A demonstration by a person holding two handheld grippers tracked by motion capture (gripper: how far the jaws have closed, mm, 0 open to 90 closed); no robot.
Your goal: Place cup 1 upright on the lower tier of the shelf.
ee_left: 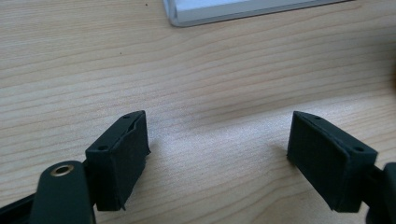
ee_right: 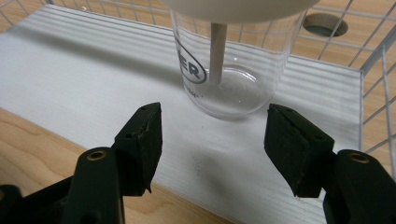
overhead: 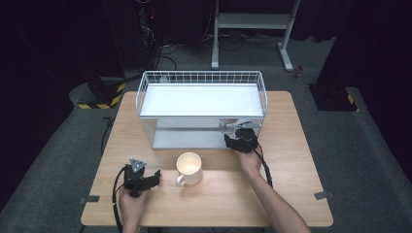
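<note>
Hovering parted just short of the clear glass [ee_right: 232,70] on the shelf, the right gripper [ee_right: 212,140] grips nothing.

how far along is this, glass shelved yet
Looks done: the glass stands upright on the rack's lower shelf, and the right gripper has its jaws open just in front of it, not touching. In hand: nothing; the left gripper rests open on the table. Probably left: the mug, not yet shelved.
</note>
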